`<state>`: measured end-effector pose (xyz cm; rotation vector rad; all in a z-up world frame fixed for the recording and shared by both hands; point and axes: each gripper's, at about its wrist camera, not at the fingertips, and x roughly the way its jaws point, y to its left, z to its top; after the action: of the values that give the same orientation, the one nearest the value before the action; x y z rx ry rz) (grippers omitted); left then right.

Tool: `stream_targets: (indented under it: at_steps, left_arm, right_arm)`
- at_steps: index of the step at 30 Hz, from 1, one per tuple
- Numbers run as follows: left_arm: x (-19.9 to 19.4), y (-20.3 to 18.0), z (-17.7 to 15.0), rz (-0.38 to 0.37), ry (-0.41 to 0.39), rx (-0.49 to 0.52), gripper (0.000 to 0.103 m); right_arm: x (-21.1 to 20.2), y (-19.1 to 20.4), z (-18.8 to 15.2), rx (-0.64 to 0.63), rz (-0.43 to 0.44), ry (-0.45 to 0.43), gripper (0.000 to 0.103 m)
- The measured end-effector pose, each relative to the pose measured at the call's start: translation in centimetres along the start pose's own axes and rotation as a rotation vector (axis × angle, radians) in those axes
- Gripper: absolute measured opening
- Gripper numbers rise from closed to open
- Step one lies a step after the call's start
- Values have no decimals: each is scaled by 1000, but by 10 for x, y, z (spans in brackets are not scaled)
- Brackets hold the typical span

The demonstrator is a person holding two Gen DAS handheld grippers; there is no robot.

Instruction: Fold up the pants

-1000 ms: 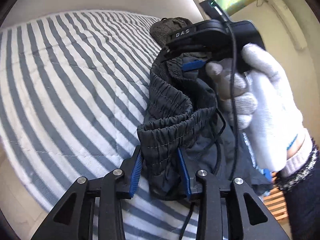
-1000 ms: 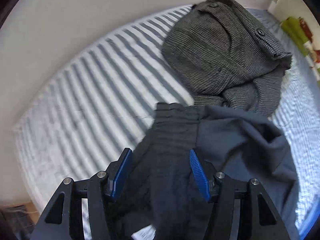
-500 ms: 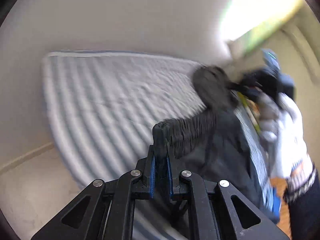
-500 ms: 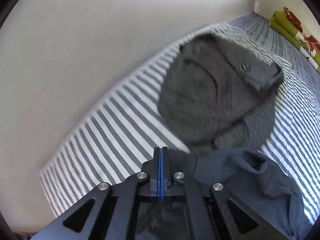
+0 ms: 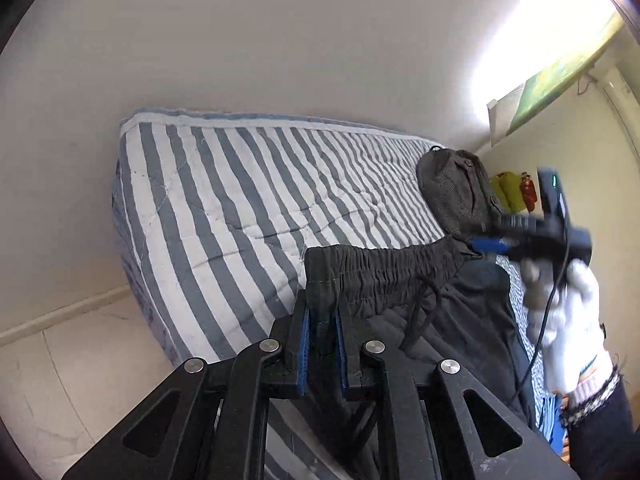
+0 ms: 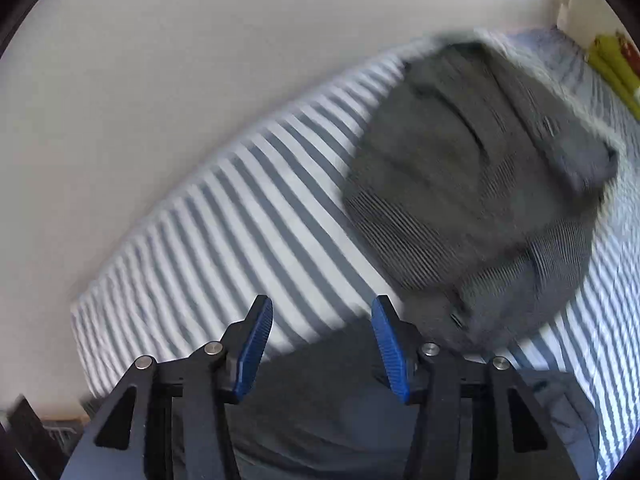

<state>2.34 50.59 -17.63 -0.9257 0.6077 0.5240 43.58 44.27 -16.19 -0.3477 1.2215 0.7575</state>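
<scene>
1. Left gripper (image 5: 322,320) is clamped on one end of the pants (image 5: 460,320) waistband (image 5: 384,266). The gathered elastic is pinched right between the two blue pads, and a corner of it sticks up just above them.

2. From that pinch the waistband runs as a stretched line across the mattress (image 5: 240,200) edge to the right gripper (image 5: 496,245), so its long axis goes gripper to gripper, roughly along the near side of the mattress.

3. In the left wrist view the right gripper's blue tip sits at the far end of the waistband, held by a white-gloved hand (image 5: 568,320). It's blurry there and I can't tell if it's touching the cloth.

4. The right wrist view settles the jaw state though: right gripper (image 6: 322,344) is spread wide, pads well apart, nothing pinched. The dark pants (image 6: 340,400) fabric lies below and behind the pads, not between them. That view is motion-blurred.

5. The rest of the pants hang down from the waistband in loose folds over the near edge of the mattress, a drawstring (image 5: 416,316) dangling near the left gripper.

6. A grey knit garment (image 6: 480,184) lies bunched on the mattress past the pants, close to the wall (image 5: 280,40) side. In the right wrist view its lower edge comes near the pants; can't tell if they touch.
</scene>
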Motion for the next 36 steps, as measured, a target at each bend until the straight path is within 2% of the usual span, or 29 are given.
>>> stream_targets:
  at_steps: [2,4,6,7,10,11,12,13,14,16,17,18,19,20,22,24,26,27,28,29,30,31,32,36]
  left_arm:
    - [5,-2,-1,-5,6,-9,12]
    - [10,-6,-4,-1,10,1,12]
    - [10,-9,-3,5,12,8,12]
    - [15,-9,-3,8,12,13,12]
    - [17,-14,-2,19,9,27,12]
    - [16,-15,-2,20,8,32,14]
    - [16,-17,-2,18,7,37,15]
    - [16,-20,-2,18,6,43,20]
    - [17,-23,-2,20,6,50,35]
    - [21,-29,-4,24,14,68,52]
    - [23,-31,-4,25,21,74,52]
    - [26,-35,-5,33,26,88,52]
    - [30,-40,-6,53,25,114,52]
    - [33,-44,-6,66,25,126,52]
    - [40,-48,-4,74,30,130,52]
    - [45,-49,-3,110,34,132,52]
    - [51,-46,-3,116,45,116,51]
    - [53,-47,-4,123,47,119,51]
    - [56,-47,-4,132,42,125,45]
    - [58,-50,-5,152,29,137,24]
    - [59,-51,-5,161,21,150,18]
    - [58,-55,-3,163,7,163,14]
    - [56,-57,-2,160,-8,161,12]
    - [39,-74,4,193,-120,222,12]
  right_arm:
    - [3,-22,-9,32,17,24,48]
    - [-1,-33,-17,53,94,19,49]
    - [-4,-28,-25,3,131,17,62]
    - [-3,-20,-29,-45,116,25,64]
    - [8,11,-40,-203,-12,59,63]
    - [15,16,-42,-234,-77,67,50]
    - [22,22,-44,-258,-131,81,17]
    - [27,26,-45,-271,-167,95,12]
    - [27,32,-46,-289,-201,79,10]
    - [17,44,-40,-354,-296,-11,5]
    - [8,46,-33,-351,-340,-73,5]
    - [-1,41,-20,-289,-337,-119,5]
    - [-5,38,-12,-240,-307,-128,5]
    - [-4,35,-4,-212,-259,-111,6]
    - [4,39,2,-258,-217,-47,10]
    - [5,47,0,-300,-261,-50,25]
    - [3,44,-1,-291,-246,-53,59]
    - [6,41,-1,-283,-221,-37,59]
    - [12,33,-3,-281,-225,-25,58]
    - [20,31,-7,-286,-267,-21,42]
    - [30,30,-9,-296,-315,-4,9]
    - [35,29,-10,-292,-315,8,3]
    - [33,30,-11,-287,-314,-12,3]
    - [15,46,0,-310,-359,-138,2]
